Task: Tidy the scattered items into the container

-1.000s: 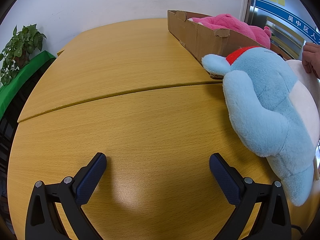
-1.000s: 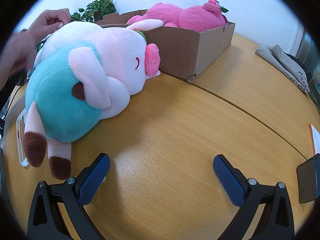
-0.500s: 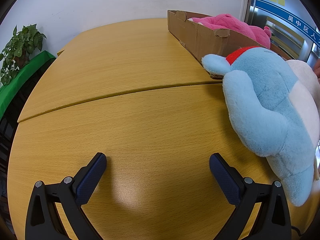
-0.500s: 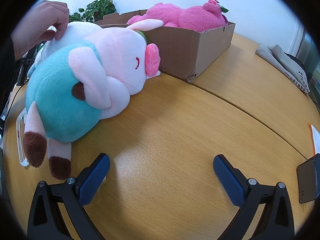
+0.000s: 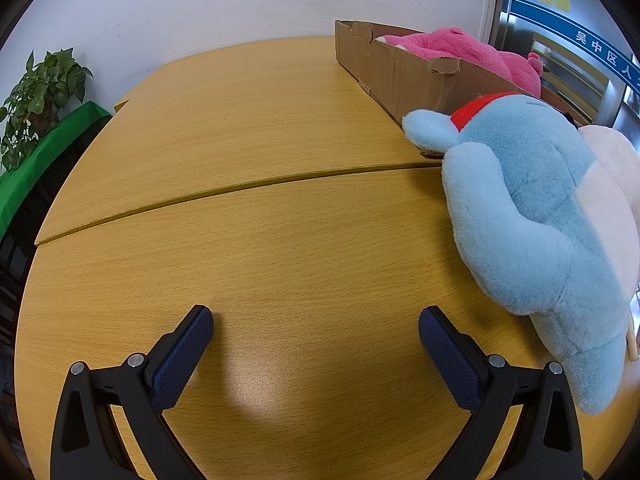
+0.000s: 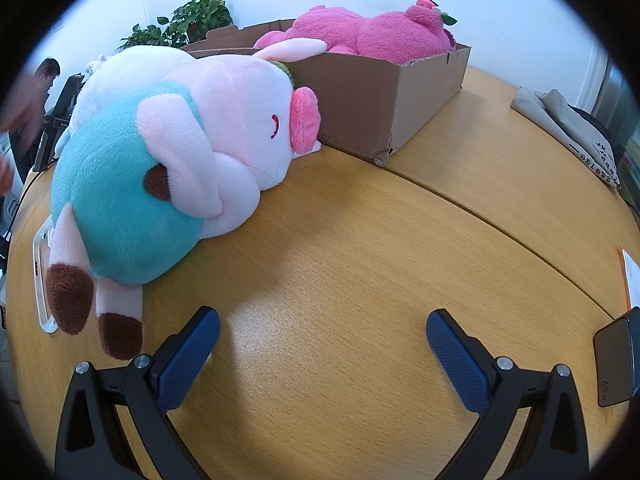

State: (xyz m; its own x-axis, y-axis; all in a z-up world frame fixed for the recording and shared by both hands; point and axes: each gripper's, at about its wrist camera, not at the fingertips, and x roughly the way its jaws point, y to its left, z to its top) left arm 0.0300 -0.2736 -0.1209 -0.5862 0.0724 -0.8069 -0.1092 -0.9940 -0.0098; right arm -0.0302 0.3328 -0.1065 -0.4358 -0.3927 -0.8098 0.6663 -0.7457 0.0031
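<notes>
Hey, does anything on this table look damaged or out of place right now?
The cardboard box has torn, ragged rims and a crushed bottom corner. The pig plush and the blue plush lie on the table against the box, not inside like the pink plush.

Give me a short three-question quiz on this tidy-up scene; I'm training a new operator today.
1. True or false: the pink plush lies inside the cardboard box.
2. Which toy lies nearest the right tongs? A) pig plush B) pink plush
3. What do the left tongs hold?

Key: 1 true. 2 A. 3 nothing; they are open over the table, with the blue plush off to their right.
</notes>
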